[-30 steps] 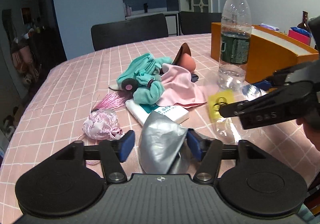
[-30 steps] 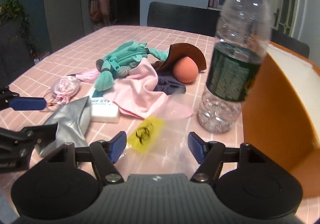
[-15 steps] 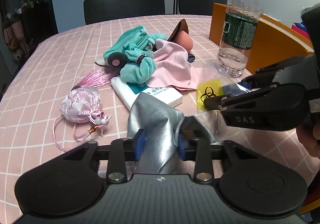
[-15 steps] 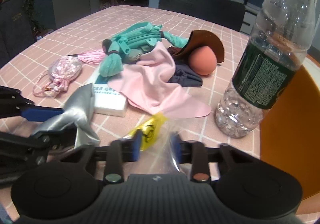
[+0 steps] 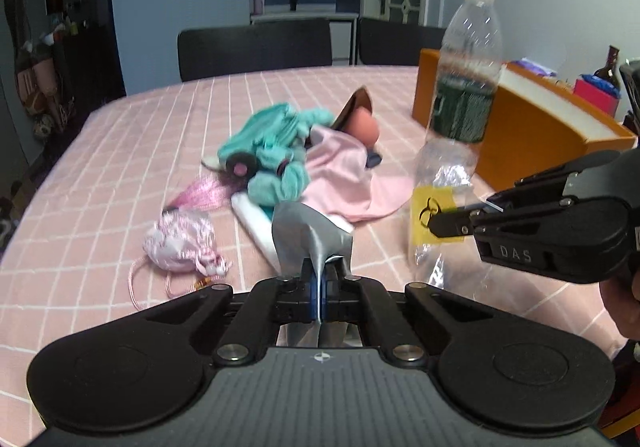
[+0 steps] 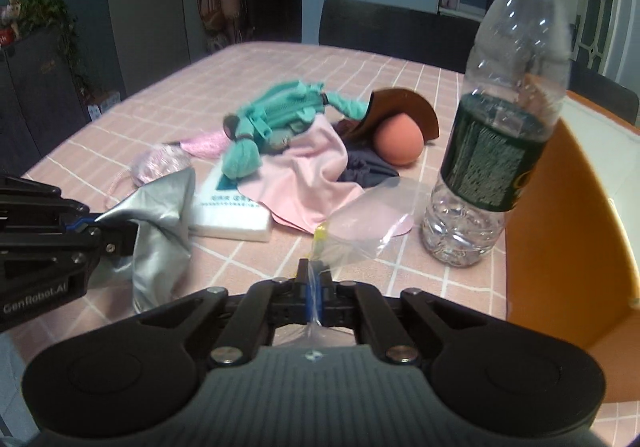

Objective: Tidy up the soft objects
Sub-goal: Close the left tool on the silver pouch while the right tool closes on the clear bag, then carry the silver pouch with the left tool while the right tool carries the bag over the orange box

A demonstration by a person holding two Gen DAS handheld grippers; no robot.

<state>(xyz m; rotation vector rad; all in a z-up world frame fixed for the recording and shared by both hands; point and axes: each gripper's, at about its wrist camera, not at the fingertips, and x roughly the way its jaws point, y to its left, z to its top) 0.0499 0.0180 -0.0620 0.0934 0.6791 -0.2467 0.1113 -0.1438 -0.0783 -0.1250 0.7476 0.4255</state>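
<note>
Silver pouch [image 5: 308, 235] clenched in left tongs [image 5: 319, 297], lower centre | clear bag [image 6: 360, 223] clenched in right tongs [image 6: 313, 297], lower centre | progress: early | left: teal, pink heap [image 5: 288, 163] unsorted mid-frame on worktop [image 5: 120, 167]; orange box [image 5: 532, 135] at right

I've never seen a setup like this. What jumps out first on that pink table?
Two black tools up front: the left tool pinches a silver-grey cloth, and the right tool pinches a clear plastic bag with a yellow label. Behind them lies a heap of teal and pink soft things, with a tall water bottle standing to the right.
</note>
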